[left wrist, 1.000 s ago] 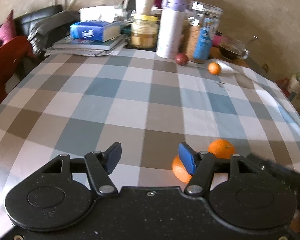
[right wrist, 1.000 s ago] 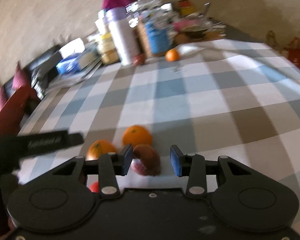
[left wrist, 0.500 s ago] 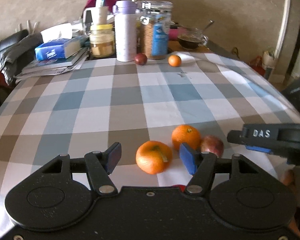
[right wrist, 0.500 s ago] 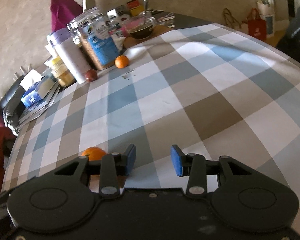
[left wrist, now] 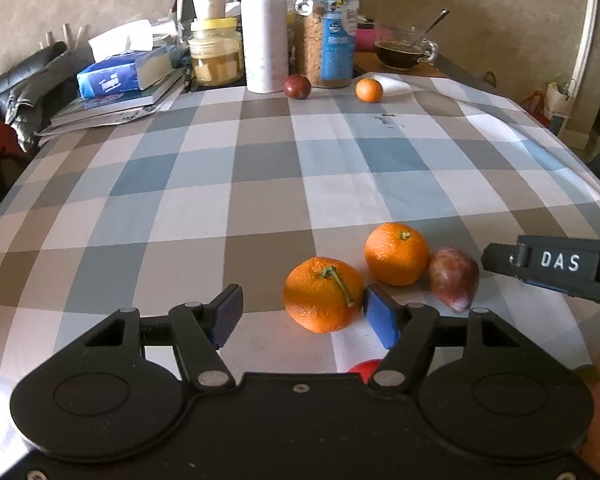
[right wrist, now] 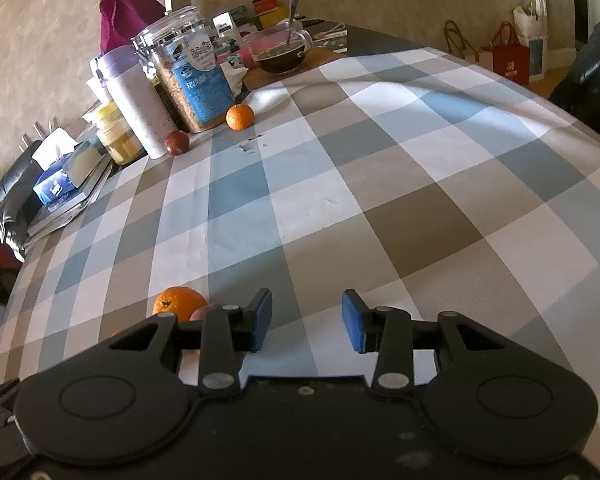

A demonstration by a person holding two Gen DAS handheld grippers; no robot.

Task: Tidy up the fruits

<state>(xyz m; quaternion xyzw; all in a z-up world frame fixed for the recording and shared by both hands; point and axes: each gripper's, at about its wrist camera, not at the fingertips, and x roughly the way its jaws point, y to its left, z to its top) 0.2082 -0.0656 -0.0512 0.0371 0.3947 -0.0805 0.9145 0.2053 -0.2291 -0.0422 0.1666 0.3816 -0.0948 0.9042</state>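
My checked table (left wrist: 260,184) fills both views, its far edge crowded with a tissue box (left wrist: 116,74), a white bottle (left wrist: 264,32) and a cereal jar (left wrist: 328,28), while near the near edge the gathered fruits sit close together. Over the last second my left claw (left wrist: 306,314) has swung round so that the stemmed orange (left wrist: 323,298), before half hidden behind a pad, now lies between its wide-open pads, close against the right one; the claw grips nothing. A second orange (left wrist: 396,254) sits just behind it, touching the reddish plum (left wrist: 454,276), which I judge my right claw (right wrist: 306,322) has just set down, since that fruit lay between its pads a second ago and those pads now stand apart and empty over bare cloth, turned toward the far edge. That leaves a cluster of three at the near edge and two stragglers at the far edge: a small tangerine (right wrist: 240,117) by the jar and a dark plum (right wrist: 177,143) against the bottle; fetching those looks like the next job. Some things I cannot read well: a red thing (left wrist: 364,366) peeps from under my left claw's body, too cut off to name; in the right view the near cluster is mostly hidden behind the claw's left pad, and the right claw's body enters the left view only as a black bar at the right edge.
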